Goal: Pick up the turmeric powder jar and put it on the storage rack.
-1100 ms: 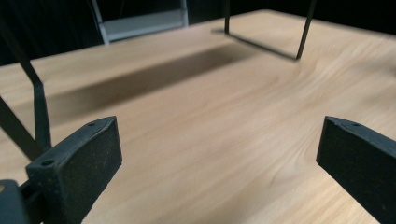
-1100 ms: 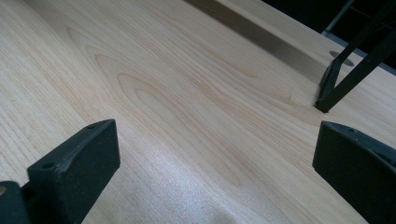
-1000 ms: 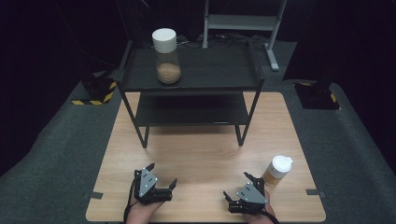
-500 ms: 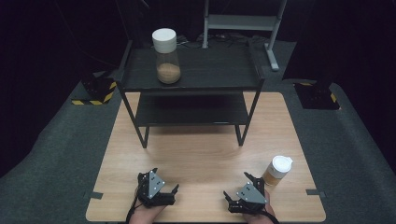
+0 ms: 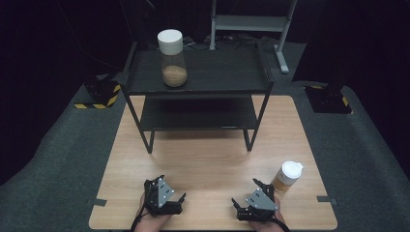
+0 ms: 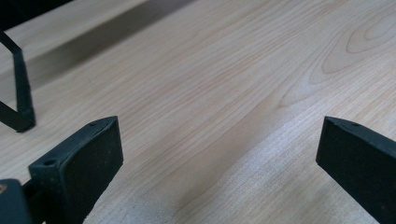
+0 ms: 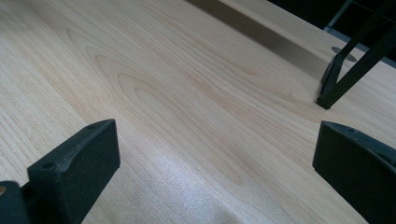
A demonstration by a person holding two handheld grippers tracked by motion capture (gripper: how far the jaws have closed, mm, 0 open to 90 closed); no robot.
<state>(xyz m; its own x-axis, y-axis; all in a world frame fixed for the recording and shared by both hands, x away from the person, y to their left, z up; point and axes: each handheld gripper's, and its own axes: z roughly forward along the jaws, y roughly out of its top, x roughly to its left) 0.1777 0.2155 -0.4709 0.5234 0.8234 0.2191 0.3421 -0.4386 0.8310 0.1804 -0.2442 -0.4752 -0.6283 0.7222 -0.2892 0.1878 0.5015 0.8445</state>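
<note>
A tall clear jar (image 5: 172, 60) with a white lid and brown grains in its bottom stands on the top shelf of a black two-tier rack (image 5: 212, 82), toward its left end. A small white-lidded bottle (image 5: 286, 176) of brown contents stands on the wooden table (image 5: 212, 159) at the front right. My left gripper (image 5: 172, 188) rests low at the front left, jaws wide apart over bare wood (image 6: 219, 149). Just left of the bottle, my right gripper (image 5: 244, 191) is also open with nothing in it (image 7: 215, 149).
One rack leg (image 6: 21, 93) shows at the left of the left gripper view, another leg (image 7: 336, 79) at the right of the right gripper view. Dark carpet surrounds the table. A yellow-and-black striped base (image 5: 99, 94) sits on the floor at the back left.
My left gripper has slipped a little nearer the table's front edge and turned slightly. The right gripper, the bottle and the jar have stayed put.
</note>
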